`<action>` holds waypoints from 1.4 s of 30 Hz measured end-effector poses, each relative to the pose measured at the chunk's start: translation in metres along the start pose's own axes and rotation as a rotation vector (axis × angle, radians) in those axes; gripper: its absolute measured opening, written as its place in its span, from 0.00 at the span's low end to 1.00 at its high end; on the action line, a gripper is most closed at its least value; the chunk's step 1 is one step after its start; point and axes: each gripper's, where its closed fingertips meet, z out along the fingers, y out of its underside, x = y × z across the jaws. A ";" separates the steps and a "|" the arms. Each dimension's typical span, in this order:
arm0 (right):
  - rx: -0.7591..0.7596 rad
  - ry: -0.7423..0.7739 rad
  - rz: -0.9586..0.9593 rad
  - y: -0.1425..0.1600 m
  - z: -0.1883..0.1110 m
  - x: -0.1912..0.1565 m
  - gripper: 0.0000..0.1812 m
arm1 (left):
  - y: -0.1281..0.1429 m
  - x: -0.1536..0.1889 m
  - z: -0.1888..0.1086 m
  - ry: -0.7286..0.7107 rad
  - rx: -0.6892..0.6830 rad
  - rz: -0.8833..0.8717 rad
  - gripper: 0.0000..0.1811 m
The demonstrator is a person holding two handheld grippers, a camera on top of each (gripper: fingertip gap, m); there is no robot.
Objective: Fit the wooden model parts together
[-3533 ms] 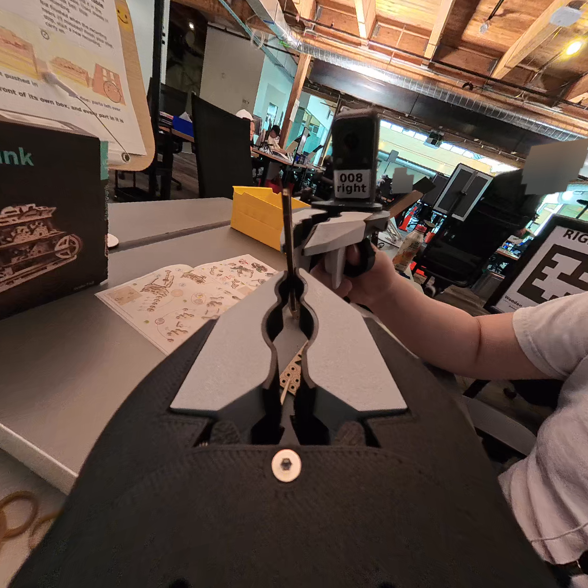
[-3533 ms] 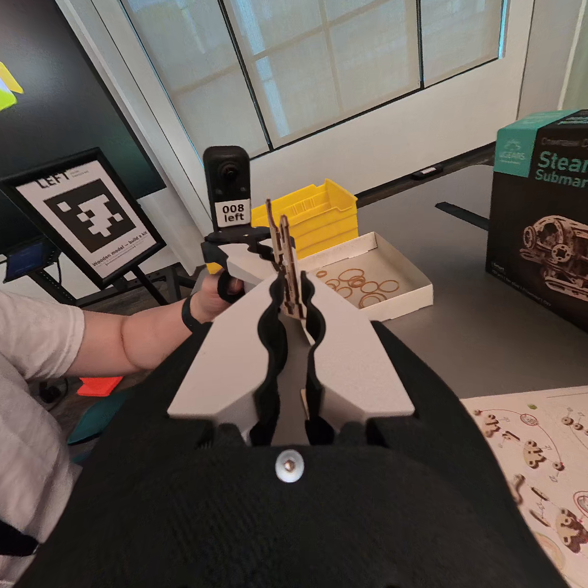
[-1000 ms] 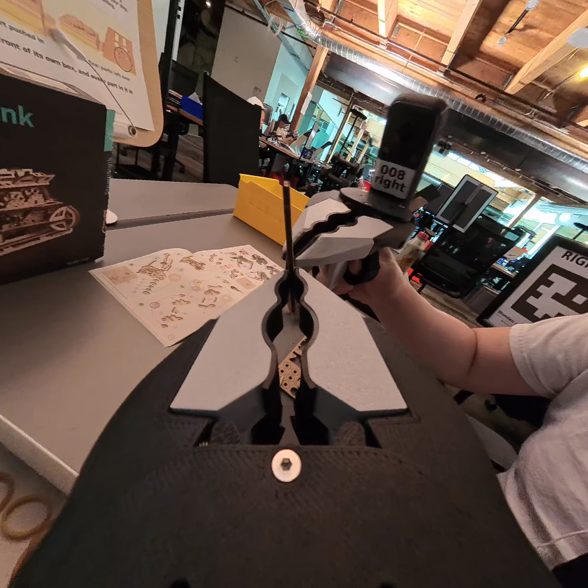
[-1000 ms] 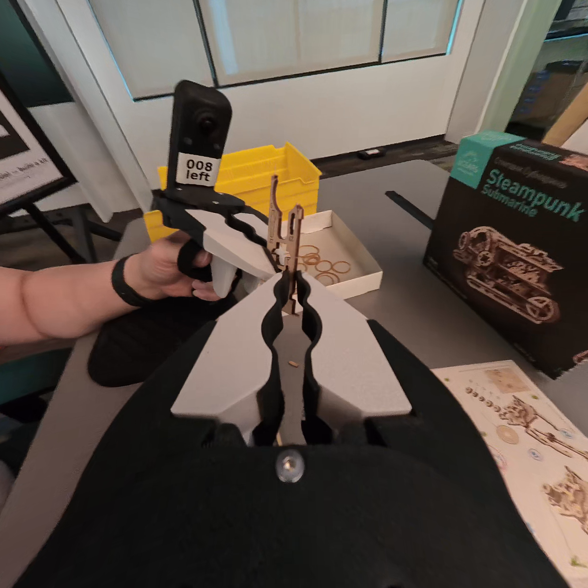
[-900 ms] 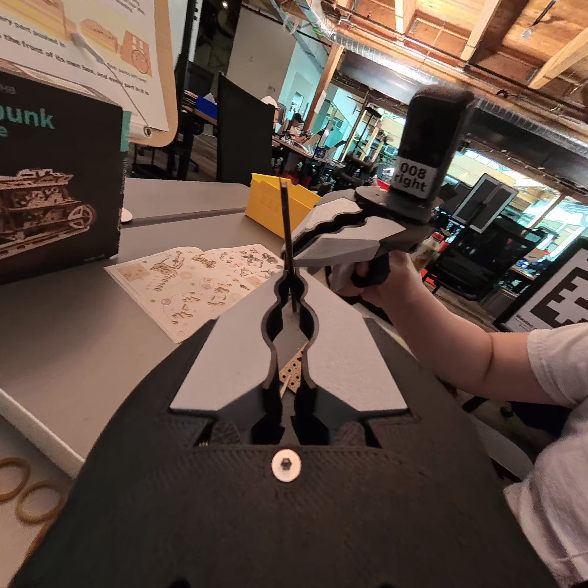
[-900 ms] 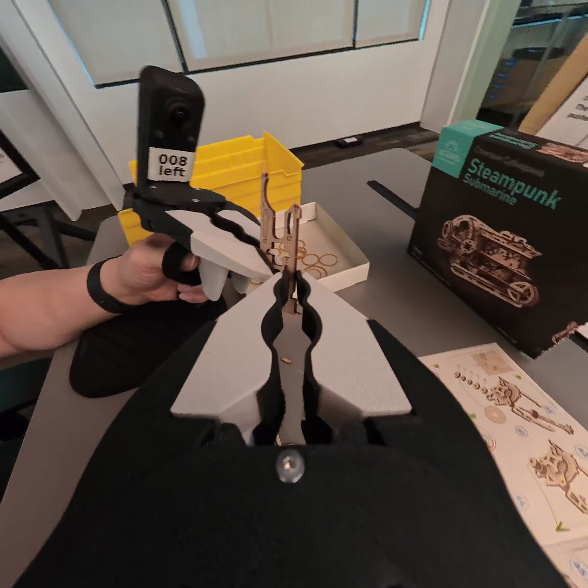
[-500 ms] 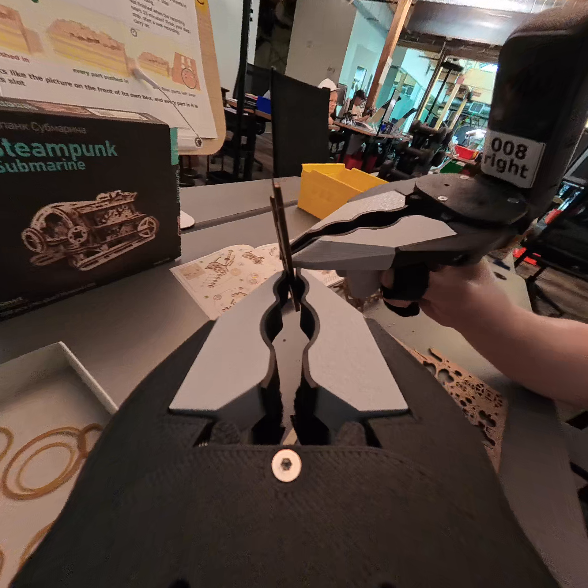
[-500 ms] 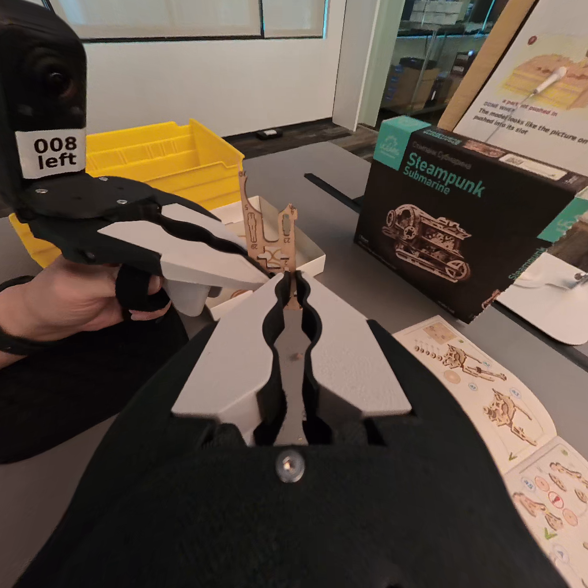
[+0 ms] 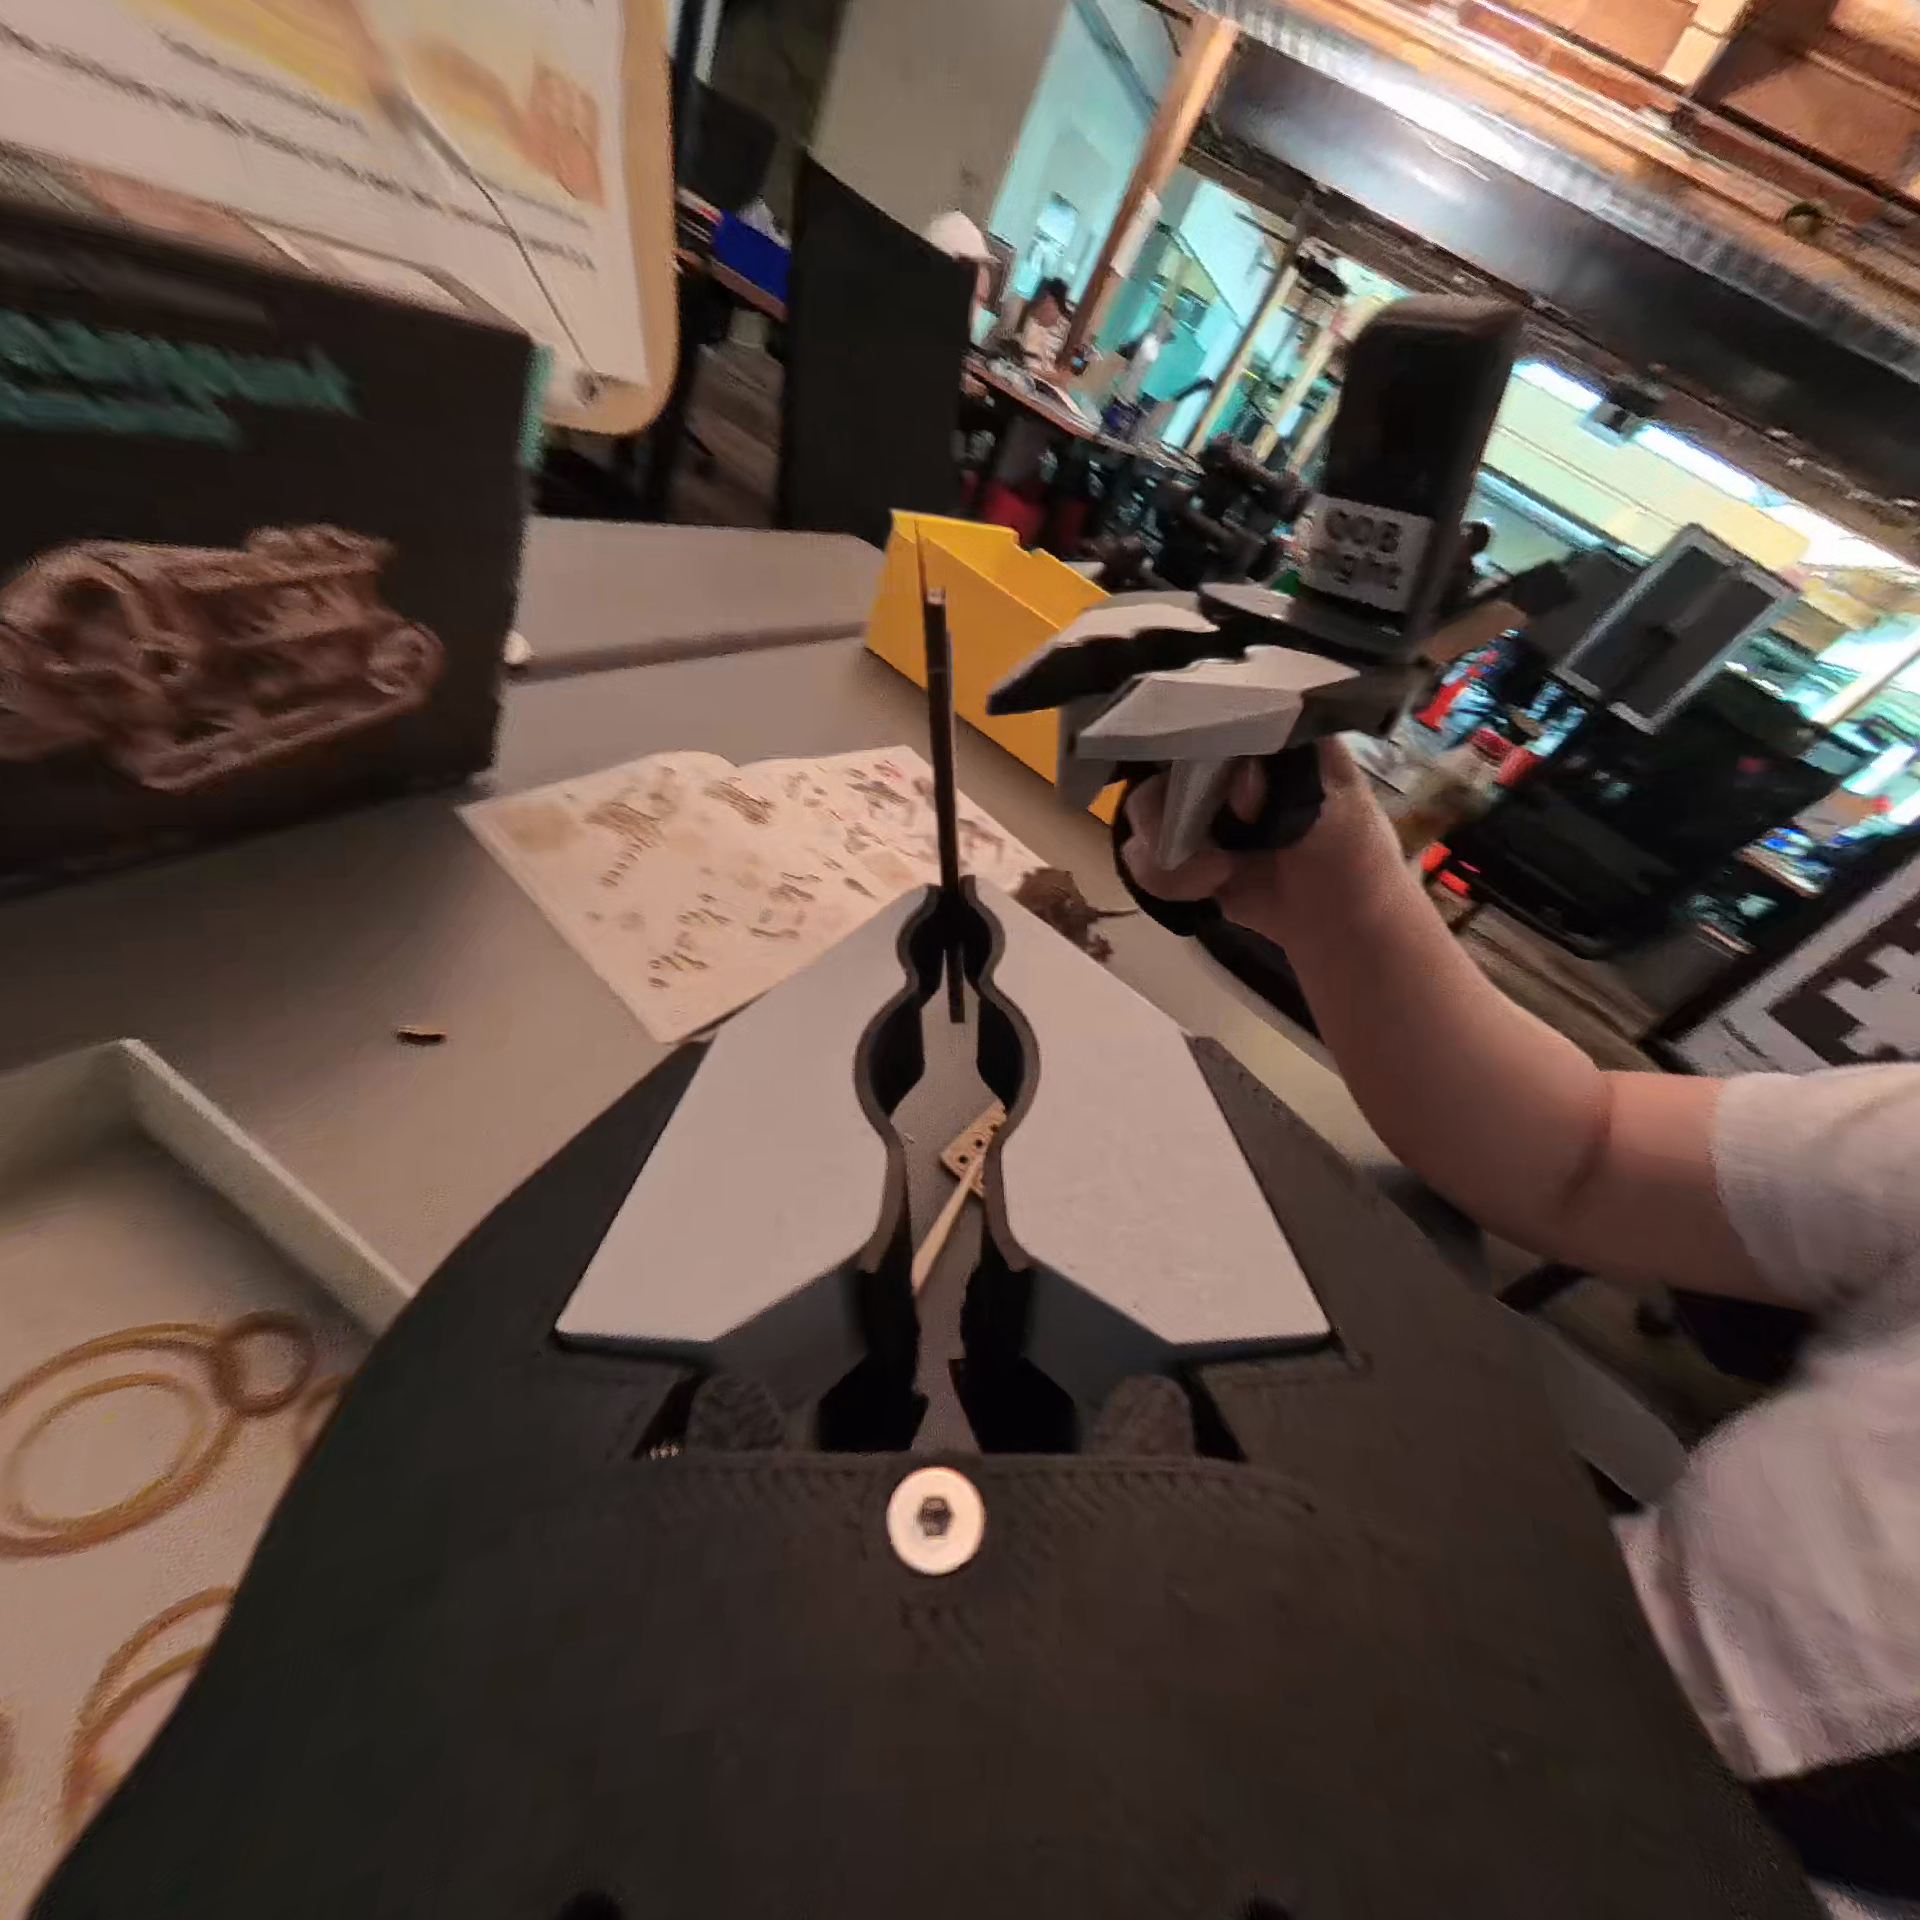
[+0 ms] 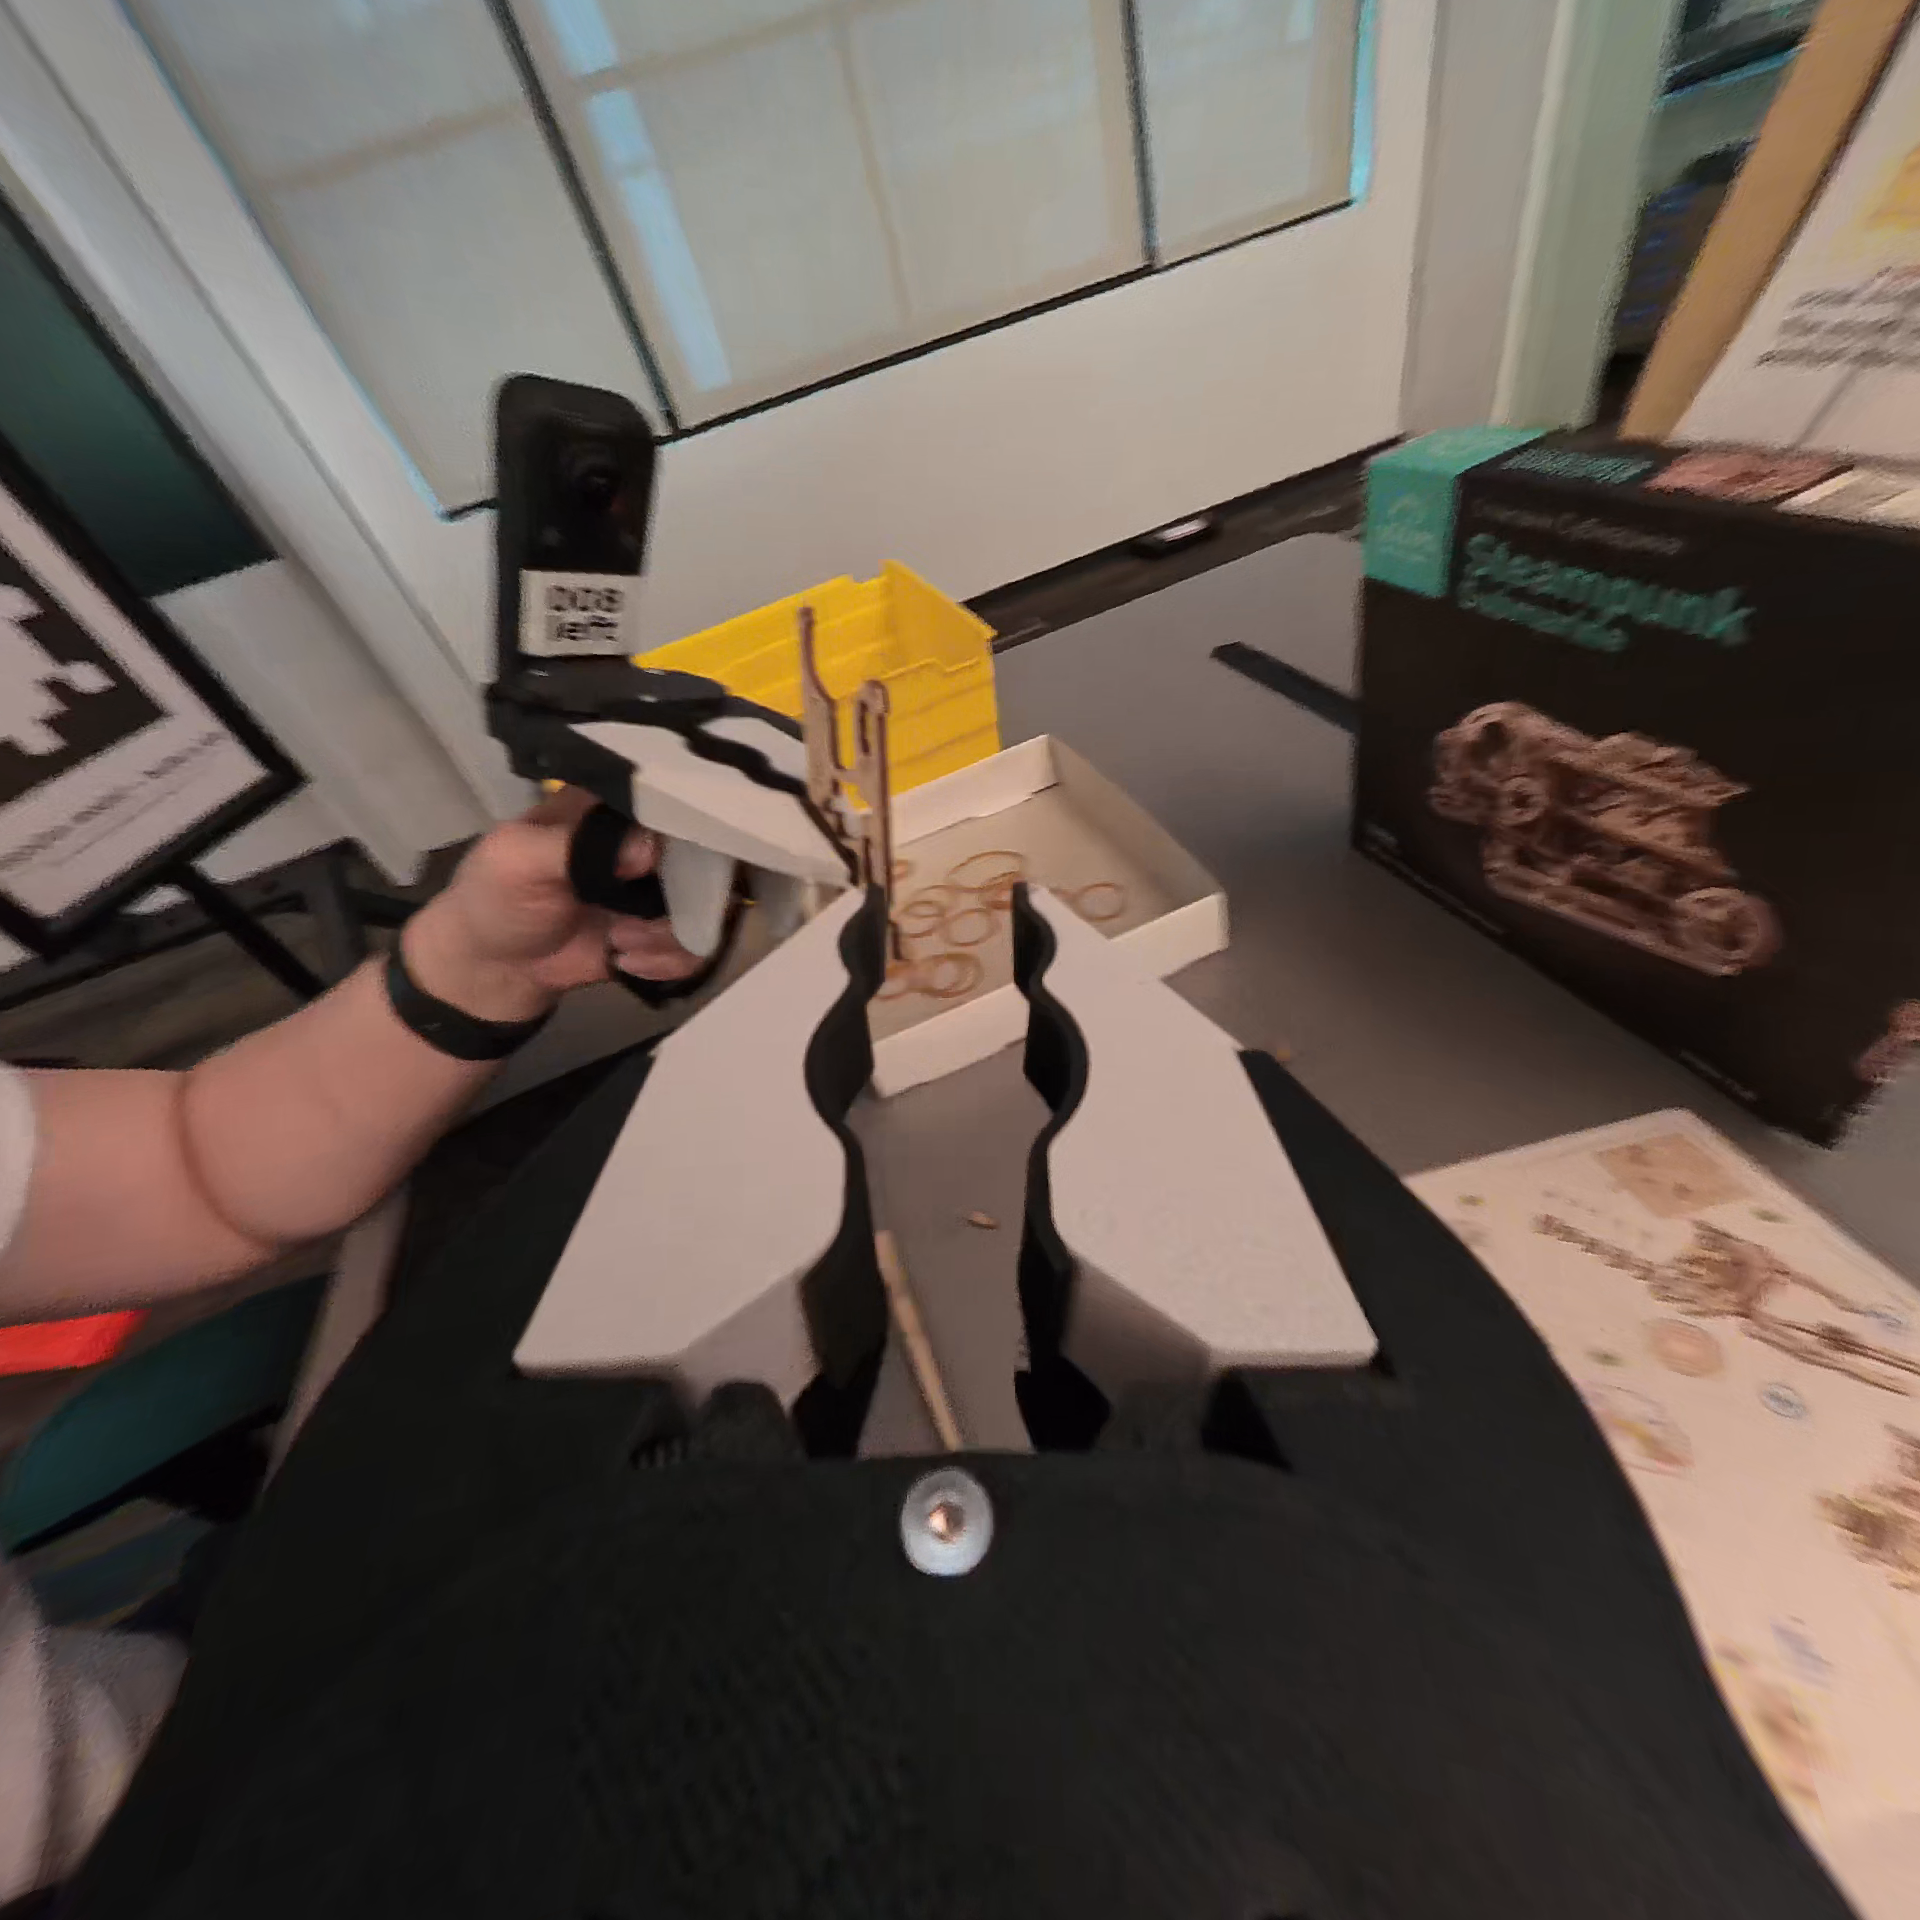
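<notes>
Releasing: right gripper (image 10: pixel 940 914) has spread wide, off the wooden part (image 10: pixel 847 758)
Holding: left gripper (image 9: pixel 945 914) pinches it alone — joint apparently seated

Motion blur smears the model kit box (image 9: pixel 239 582) and instruction sheet (image 10: pixel 1704 1382).

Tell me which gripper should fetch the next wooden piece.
Right, probably. The right gripper is open and empty, while the left gripper is shut on the flat, pale laser-cut wooden model part, held upright above the grey table.
</notes>
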 end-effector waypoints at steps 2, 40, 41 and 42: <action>-0.014 -0.100 0.091 0.006 0.007 -0.011 0.15 | 0.005 0.007 0.006 0.063 -0.006 -0.023 0.00; -0.897 -0.264 -0.186 0.112 -0.013 -0.011 0.02 | 0.089 0.013 0.017 0.135 -0.452 0.322 0.00; -0.864 -0.270 -0.170 0.109 -0.011 -0.011 0.02 | 0.088 0.014 0.016 0.137 -0.455 0.314 0.00; -0.824 -0.275 -0.146 0.105 -0.010 -0.011 0.02 | 0.086 0.013 0.016 0.133 -0.450 0.301 0.00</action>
